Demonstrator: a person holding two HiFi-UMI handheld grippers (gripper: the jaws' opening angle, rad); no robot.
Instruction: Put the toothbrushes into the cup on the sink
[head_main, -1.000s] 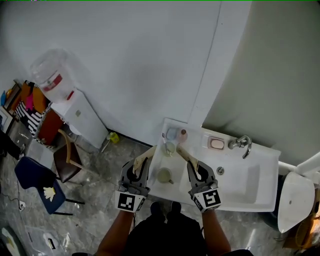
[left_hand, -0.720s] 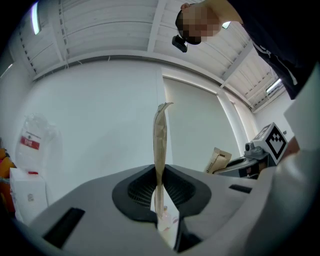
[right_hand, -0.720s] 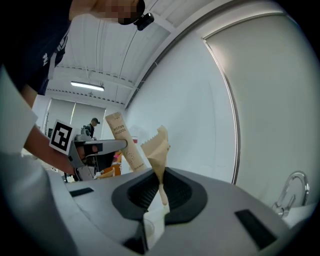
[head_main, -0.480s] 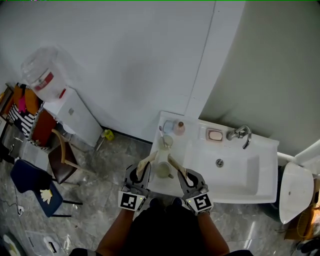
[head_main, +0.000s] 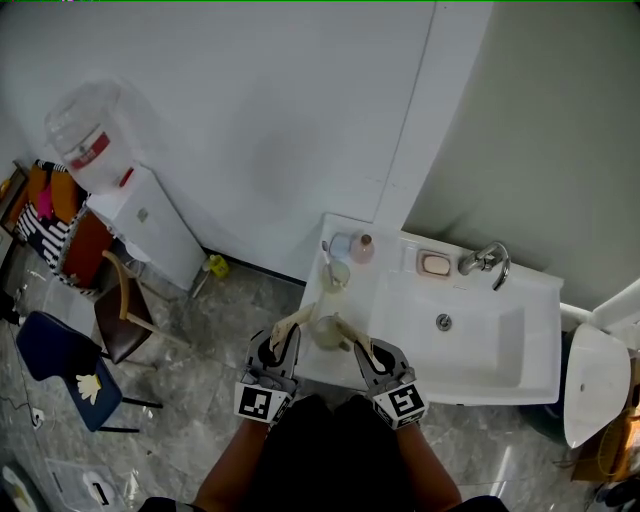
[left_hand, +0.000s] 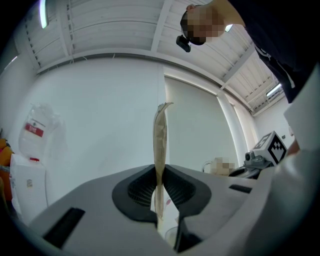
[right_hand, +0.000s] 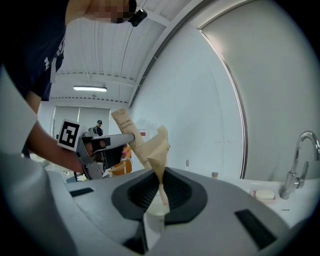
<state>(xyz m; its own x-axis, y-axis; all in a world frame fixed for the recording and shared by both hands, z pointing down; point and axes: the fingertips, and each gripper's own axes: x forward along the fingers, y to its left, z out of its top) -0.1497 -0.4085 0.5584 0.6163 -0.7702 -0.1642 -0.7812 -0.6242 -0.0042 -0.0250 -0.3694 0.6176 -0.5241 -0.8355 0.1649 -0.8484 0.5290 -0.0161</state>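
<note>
**Head view:** L gripper (head_main: 284, 342) and R gripper (head_main: 362, 350) sit low over the sink counter (head_main: 310, 372). Each is clamped on a paper-wrapped brush: L toothbrush (head_main: 296, 320), R toothbrush (head_main: 345, 328). The free ends angle inward and meet over the pale cup (head_main: 327, 334) between the grippers. My read: that lines both up for the drop. Cup looks empty, not certain. Beyond the grippers: second cup (head_main: 337, 272) w/ something upright in it, blue cup (head_main: 341, 243), pink bottle (head_main: 363, 246).

**L gripper view:** jaws pinched tight on the wrapper. Pkg stands straight up from the pads, cup rim just beneath.

**R gripper view:** jaws shut on the crumpled wrapper end, cup directly below. Faucet (right_hand: 295, 160) far to the R.
</note>
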